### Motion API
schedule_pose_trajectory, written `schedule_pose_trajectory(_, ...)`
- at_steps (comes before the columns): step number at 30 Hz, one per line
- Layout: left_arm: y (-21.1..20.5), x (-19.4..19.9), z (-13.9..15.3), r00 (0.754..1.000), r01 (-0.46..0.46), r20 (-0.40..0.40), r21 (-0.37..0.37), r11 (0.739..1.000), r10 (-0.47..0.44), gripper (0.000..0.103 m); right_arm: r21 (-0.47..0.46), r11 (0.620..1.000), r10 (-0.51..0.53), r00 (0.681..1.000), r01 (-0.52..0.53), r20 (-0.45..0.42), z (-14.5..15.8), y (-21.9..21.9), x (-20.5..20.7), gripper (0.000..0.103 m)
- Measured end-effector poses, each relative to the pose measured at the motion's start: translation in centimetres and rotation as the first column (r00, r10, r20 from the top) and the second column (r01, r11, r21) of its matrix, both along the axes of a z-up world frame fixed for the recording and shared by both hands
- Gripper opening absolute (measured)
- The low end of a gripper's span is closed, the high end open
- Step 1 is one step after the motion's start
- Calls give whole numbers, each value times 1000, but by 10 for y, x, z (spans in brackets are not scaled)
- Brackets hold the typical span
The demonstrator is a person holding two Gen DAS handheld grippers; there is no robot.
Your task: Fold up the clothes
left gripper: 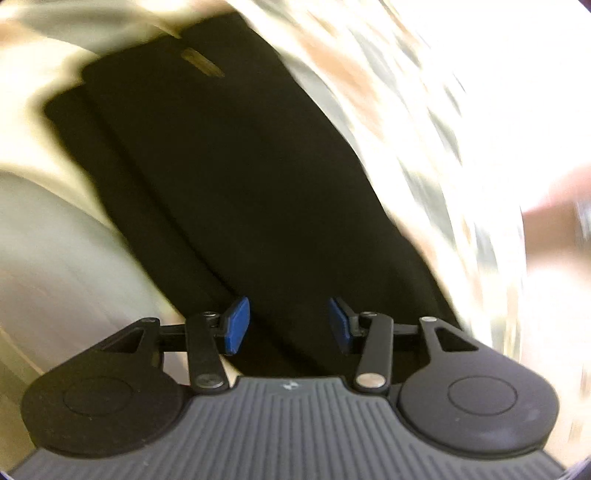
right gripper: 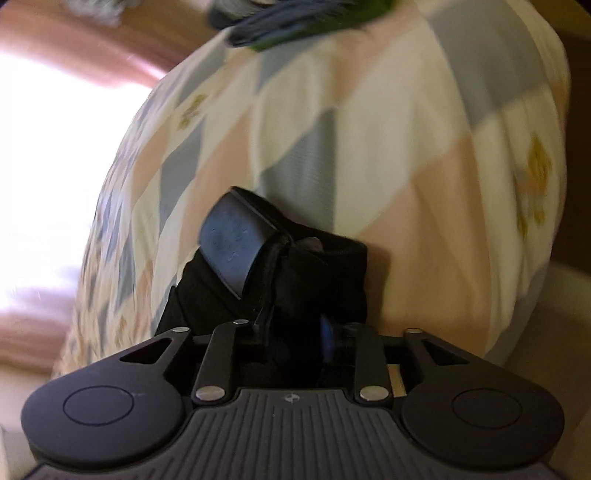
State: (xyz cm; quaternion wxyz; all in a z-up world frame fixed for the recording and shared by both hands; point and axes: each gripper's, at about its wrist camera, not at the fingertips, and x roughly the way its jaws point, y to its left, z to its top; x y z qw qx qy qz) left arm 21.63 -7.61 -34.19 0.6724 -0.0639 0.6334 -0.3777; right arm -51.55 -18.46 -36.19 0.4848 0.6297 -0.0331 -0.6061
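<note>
A long black garment [left gripper: 229, 177] lies stretched out on the bed in the left wrist view, running from upper left toward my gripper, with a small pale tag [left gripper: 202, 62] near its far end. My left gripper [left gripper: 288, 326] hovers over its near end, blue pads [left gripper: 236, 325] apart and nothing pressed between them. In the right wrist view my right gripper [right gripper: 291, 339] is shut on a bunched end of the black garment [right gripper: 317, 273]. A dark leather-like patch [right gripper: 236, 243] on that cloth stands up in front. Only one blue pad [right gripper: 325, 341] shows; cloth hides the other.
A quilt [right gripper: 388, 147] with pastel diamond patches covers the bed. Blue and green clothes [right gripper: 291, 26] lie at its far edge. Bright light and a pinkish curtain [right gripper: 55, 166] fill the left. A blurred arm [left gripper: 554, 221] shows at the right edge of the left wrist view.
</note>
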Motion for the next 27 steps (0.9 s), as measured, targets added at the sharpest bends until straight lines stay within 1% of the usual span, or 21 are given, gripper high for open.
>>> schedule_pose_trajectory(2, 11, 30, -1, 992, -124, 23, -12, 992, 124, 34, 0, 1000, -8, 1000, 8, -2, -4, -1, 3, 29)
schedule_pose_trajectory(4, 18, 52, -6, 980, -197, 36, -25, 980, 198, 34, 6, 1000, -7, 1000, 7, -8, -4, -1, 5, 30)
schedule_pose_trajectory(6, 18, 65, -12, 974, -220, 45, -13, 975, 220, 32, 15, 1000, -14, 1000, 14, -1, -6, -3, 4, 31)
schedule_pose_trajectory(10, 19, 75, -24, 966, -260, 6, -30, 965, 260, 31, 34, 999, -19, 1000, 19, 6, -7, -11, 3, 34)
schedule_pose_trajectory(11, 23, 79, -26, 961, -276, -11, -36, 961, 275, 31, 34, 999, -12, 1000, 12, 1, -6, -12, 4, 39)
schedule_pose_trajectory(12, 27, 78, -26, 960, -280, -17, -43, 959, 279, 32, 35, 999, -5, 1000, 5, -3, -5, -14, 5, 43)
schedule_pose_trajectory(14, 33, 76, -26, 961, -275, -18, -57, 960, 275, 33, 37, 999, 7, 1000, -7, -19, -2, -16, 8, 46)
schedule_pose_trajectory(16, 35, 73, -29, 966, -257, -15, -43, 965, 257, 33, 39, 999, 15, 999, -14, -31, 0, -17, 11, 49)
schedule_pose_trajectory(18, 43, 75, -28, 968, -249, -29, -51, 967, 248, 33, 37, 999, 15, 999, -14, -32, 0, -17, 13, 50)
schedule_pose_trajectory(20, 43, 76, -32, 970, -244, -24, -61, 968, 243, 33, 32, 999, 15, 999, -13, -34, 0, -15, 15, 52)
schedule_pose_trajectory(24, 30, 79, -45, 967, -256, -22, -75, 964, 255, 34, 27, 1000, 17, 999, -16, -36, -1, -13, 17, 53)
schedule_pose_trajectory(26, 27, 78, -47, 968, -250, -10, -80, 965, 250, 35, 25, 1000, 18, 999, -17, -35, -2, -13, 17, 53)
schedule_pose_trajectory(27, 28, 77, -46, 969, -247, -4, -87, 965, 247, 30, 24, 1000, 16, 999, -15, -34, -2, -13, 16, 53)
